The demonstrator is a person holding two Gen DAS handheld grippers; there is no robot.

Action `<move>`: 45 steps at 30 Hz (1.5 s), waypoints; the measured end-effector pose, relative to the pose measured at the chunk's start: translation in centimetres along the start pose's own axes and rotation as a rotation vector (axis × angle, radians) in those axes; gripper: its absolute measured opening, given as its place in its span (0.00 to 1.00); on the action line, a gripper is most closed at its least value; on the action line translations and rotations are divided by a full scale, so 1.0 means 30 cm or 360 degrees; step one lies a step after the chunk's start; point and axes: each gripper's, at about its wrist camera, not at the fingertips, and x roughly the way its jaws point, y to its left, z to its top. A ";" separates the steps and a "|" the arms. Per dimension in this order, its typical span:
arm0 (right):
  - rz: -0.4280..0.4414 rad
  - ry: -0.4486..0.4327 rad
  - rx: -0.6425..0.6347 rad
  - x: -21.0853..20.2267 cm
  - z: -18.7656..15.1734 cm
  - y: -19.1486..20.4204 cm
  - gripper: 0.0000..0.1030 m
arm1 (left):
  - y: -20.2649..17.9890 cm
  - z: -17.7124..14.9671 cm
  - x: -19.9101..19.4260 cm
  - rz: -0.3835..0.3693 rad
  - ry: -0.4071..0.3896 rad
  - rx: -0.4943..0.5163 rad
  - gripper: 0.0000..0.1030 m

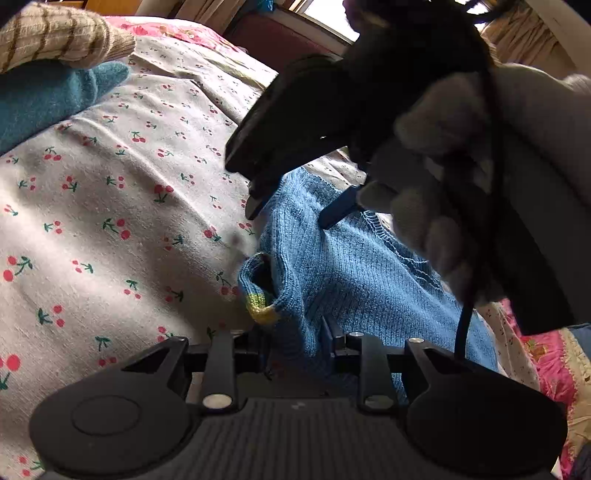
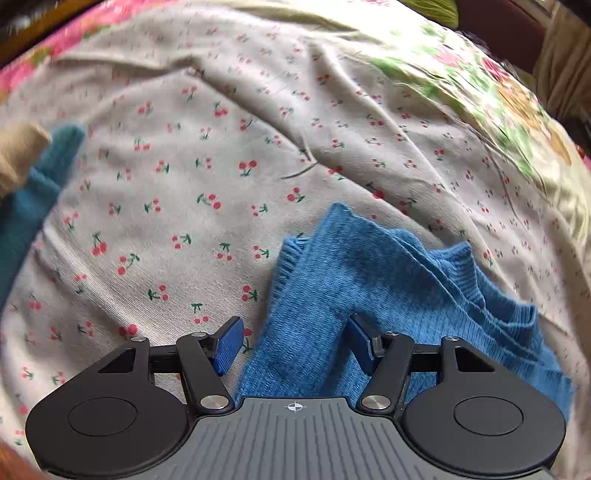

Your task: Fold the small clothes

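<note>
Showing no readable writing: blue sweater (image 2: 332, 288), cherry-print sheet (image 2: 184, 184).

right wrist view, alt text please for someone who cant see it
A crumpled blue sweater lies on a cherry-print sheet, with the right tool open over it, one pad on the knit and the other above the sheet. A teal garment sits at the left edge.

Three knits: one blue sweater (image 2: 332, 280), one teal (image 1: 44, 99), one striped (image 1: 55, 33).
</note>
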 end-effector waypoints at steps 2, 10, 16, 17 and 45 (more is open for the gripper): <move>-0.0078 0.0058 -0.0076 0.038 0.008 0.035 0.60 | 0.005 -0.001 -0.006 0.0002 0.0006 -0.0012 0.36; -0.0137 -0.0035 -0.0024 0.024 -0.022 -0.035 0.16 | -0.025 -0.004 0.026 0.0038 -0.0002 0.0109 0.36; 0.0088 -0.0262 0.0219 -0.138 -0.101 -0.208 0.12 | -0.080 0.004 -0.019 -0.0093 -0.0012 0.0223 0.21; 0.0129 -0.0303 0.0272 -0.165 -0.122 -0.255 0.12 | -0.106 0.010 -0.026 -0.0109 -0.0042 0.0275 0.20; 0.0607 -0.0664 0.1325 -0.096 -0.938 -1.142 0.36 | -0.824 -0.413 0.137 -0.0306 0.0279 0.1372 0.46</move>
